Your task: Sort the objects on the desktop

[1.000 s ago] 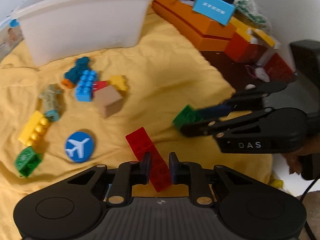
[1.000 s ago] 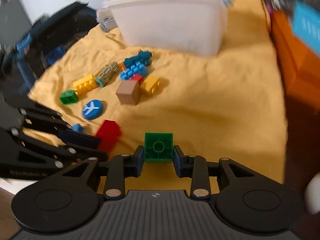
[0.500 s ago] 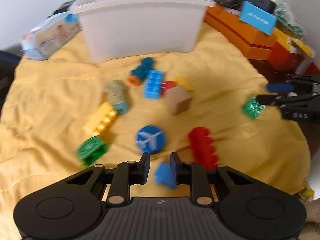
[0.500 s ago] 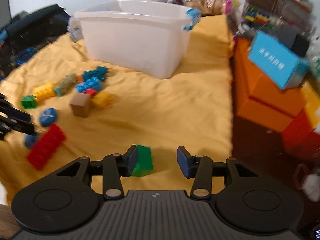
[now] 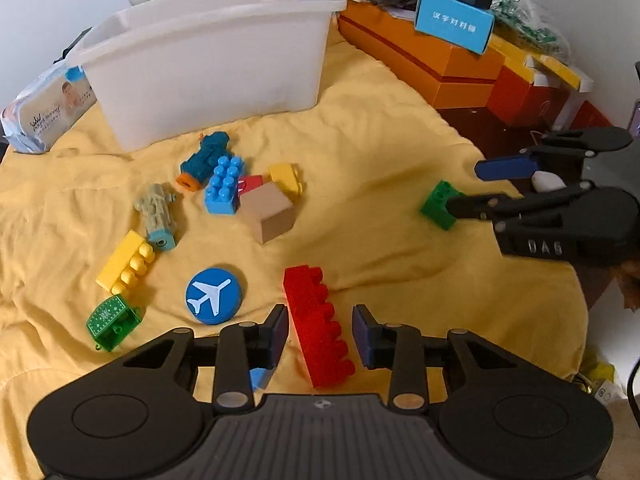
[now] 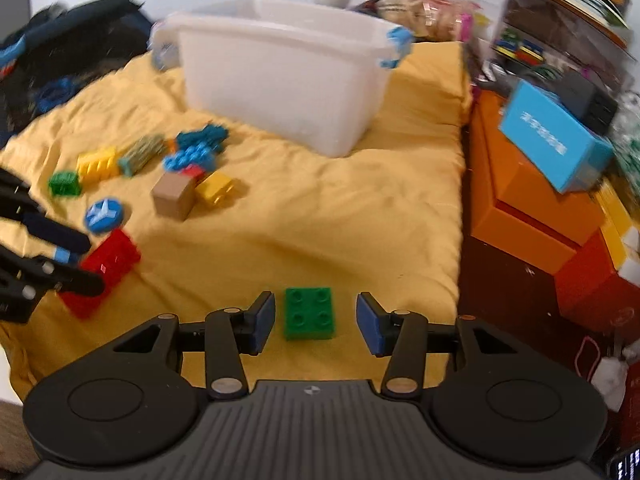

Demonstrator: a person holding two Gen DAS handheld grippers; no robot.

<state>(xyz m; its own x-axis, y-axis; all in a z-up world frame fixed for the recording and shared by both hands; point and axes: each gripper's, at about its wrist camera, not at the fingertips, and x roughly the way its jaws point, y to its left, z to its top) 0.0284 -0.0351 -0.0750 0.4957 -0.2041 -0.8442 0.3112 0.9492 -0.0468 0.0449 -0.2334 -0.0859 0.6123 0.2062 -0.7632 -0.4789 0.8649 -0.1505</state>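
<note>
A yellow cloth (image 5: 380, 128) covers the bench. At its far left edge lies a pack of wipes (image 5: 44, 114) with small print too blurred to read. Next to it, toward the far middle, stands a white plastic tub (image 5: 216, 64); nothing shows inside it from these views. In front of the tub lies a loose cluster of toys: a green patterned block (image 5: 112, 320), a yellow brick (image 5: 126, 262), a grey-green toy (image 5: 158, 216), a teal toy with an orange tip (image 5: 204, 160), a blue brick (image 5: 224, 190), a tan cube (image 5: 270, 216) and a small yellow brick (image 5: 285, 176). A round blue disc (image 5: 214, 295) bears a white airplane symbol.

Near the front edge, the left tongs (image 5: 320, 332) are opening, their pads standing apart on either side of a long red brick (image 5: 316, 328) that rests on the cloth. To the right is a broad stretch of bare cloth. At the right front edge, the right tongs (image 6: 316, 322) are opening, pads clear of a green four-stud brick (image 6: 309, 313) lying between them. One arm of the right tongs reads "DAS".

Past the right edge sit stacked orange boxes (image 5: 440, 60) topped by a blue box (image 5: 454, 22) with white Chinese characters.
</note>
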